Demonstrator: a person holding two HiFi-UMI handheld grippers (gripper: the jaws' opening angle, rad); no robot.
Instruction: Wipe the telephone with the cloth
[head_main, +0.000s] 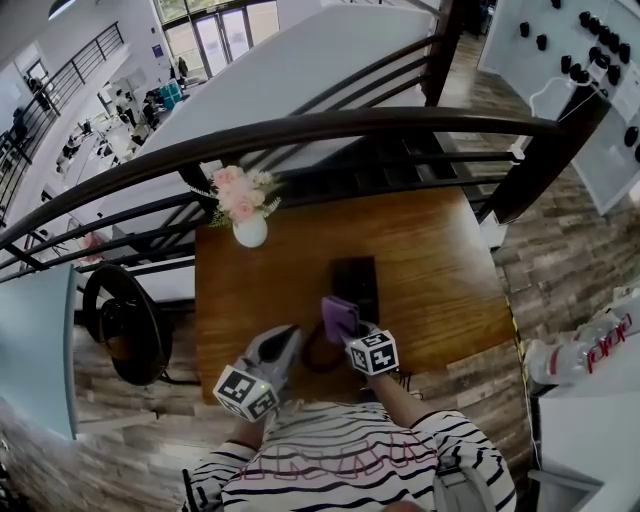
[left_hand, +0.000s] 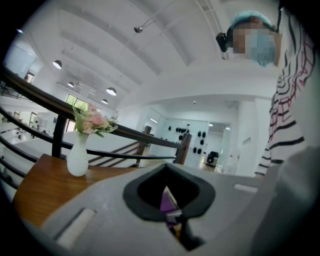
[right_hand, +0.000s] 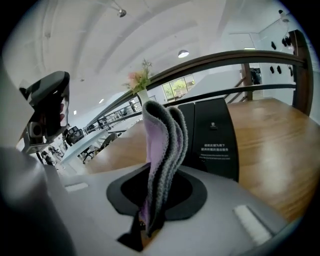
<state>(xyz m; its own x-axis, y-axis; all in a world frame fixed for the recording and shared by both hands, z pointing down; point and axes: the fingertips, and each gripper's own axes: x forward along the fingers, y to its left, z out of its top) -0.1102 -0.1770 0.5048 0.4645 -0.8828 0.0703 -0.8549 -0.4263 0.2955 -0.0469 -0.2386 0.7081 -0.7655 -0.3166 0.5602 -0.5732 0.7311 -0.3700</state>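
Observation:
The telephone (head_main: 356, 283) is a flat black unit lying in the middle of the wooden table (head_main: 440, 280). In the right gripper view it (right_hand: 213, 135) lies just beyond the jaws. My right gripper (head_main: 350, 333) is shut on the folded purple-and-grey cloth (head_main: 339, 317), which stands up out of the jaws (right_hand: 162, 150) over the telephone's near end. My left gripper (head_main: 287, 337) hovers at the table's near edge, left of the cloth, shut with nothing in it. A sliver of the cloth (left_hand: 167, 200) shows through its notch.
A white vase of pink flowers (head_main: 249, 228) stands at the table's far left corner. A dark curved railing (head_main: 300, 130) runs right behind the table. A black chair (head_main: 125, 325) is at the left, plastic bottles (head_main: 590, 345) at the right.

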